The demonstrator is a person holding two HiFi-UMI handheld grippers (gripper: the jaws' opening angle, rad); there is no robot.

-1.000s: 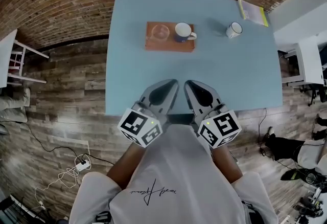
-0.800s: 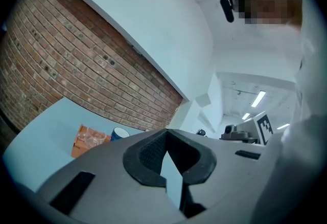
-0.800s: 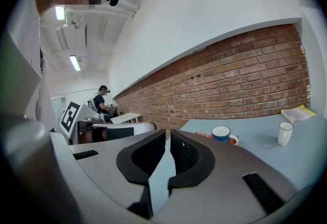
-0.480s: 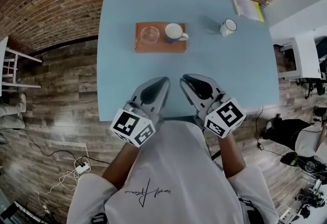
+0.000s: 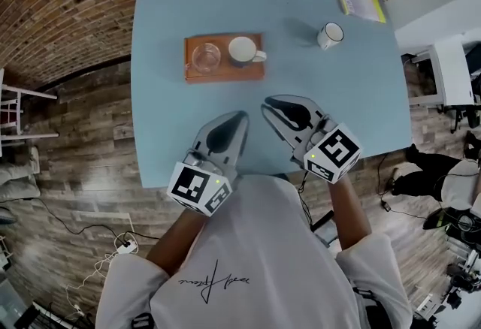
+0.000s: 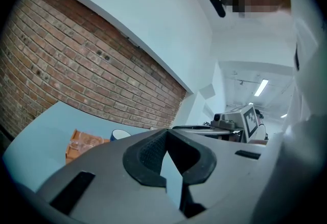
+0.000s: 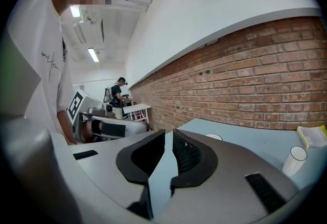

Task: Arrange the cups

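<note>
Blue table: white cup well beyond right tongs.

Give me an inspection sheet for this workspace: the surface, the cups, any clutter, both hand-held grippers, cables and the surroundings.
Surface: light blue table.
Job's things: a wooden tray holds a clear glass and a mug side by side. A white mug stands off the tray, to its right.
Clutter: a booklet lies at the far right corner.
Grippers: the left hand-held gripper is shut and empty. The right hand-held gripper has its jaws a thin slit apart, with nothing between them. Both are over the table's near edge.
Cables: a power strip with loose cords lies on the floor at left.
Surroundings: brick wall, plank floor.
</note>
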